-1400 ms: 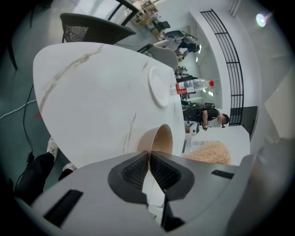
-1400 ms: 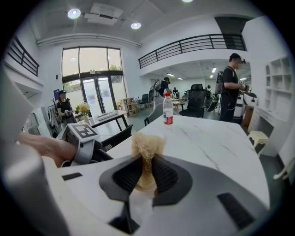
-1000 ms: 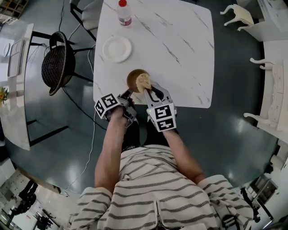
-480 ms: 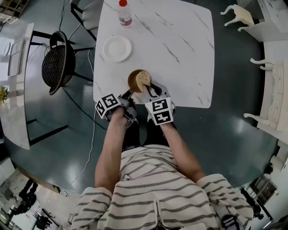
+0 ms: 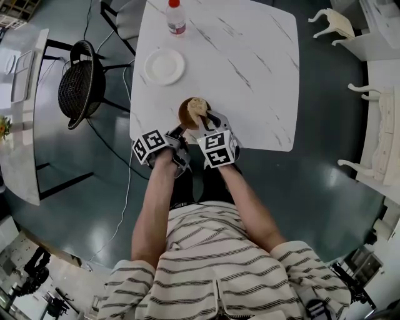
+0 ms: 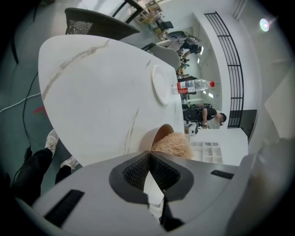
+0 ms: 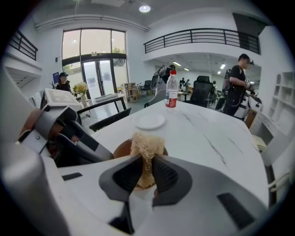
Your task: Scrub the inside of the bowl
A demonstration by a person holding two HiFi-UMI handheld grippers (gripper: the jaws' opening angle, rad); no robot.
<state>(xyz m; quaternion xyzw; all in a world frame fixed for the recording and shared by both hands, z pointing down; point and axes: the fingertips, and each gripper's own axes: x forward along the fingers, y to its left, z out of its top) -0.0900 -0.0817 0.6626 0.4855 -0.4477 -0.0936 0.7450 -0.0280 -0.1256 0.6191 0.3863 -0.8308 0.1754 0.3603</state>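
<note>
The brown bowl (image 5: pixel 185 116) stands at the near edge of the white table (image 5: pixel 250 56); the left gripper (image 5: pixel 178 130) is closed on its near rim; the right gripper (image 5: pixel 200 120) pinches a fibrous scrubber (image 5: pixel 197 105), which sits inside the bowl.

Holds left gripper (image 5: pixel 179 130) at near rim of brown bowl (image 5: pixel 185 113) and right gripper (image 5: pixel 202 120) on pale scrubber (image 5: pixel 197 105) inside it, close to front edge of marble table (image 5: pixel 250 62), with white plate (image 5: pixel 165 66) and bottle (image 5: pixel 176 19) beyond.
</note>
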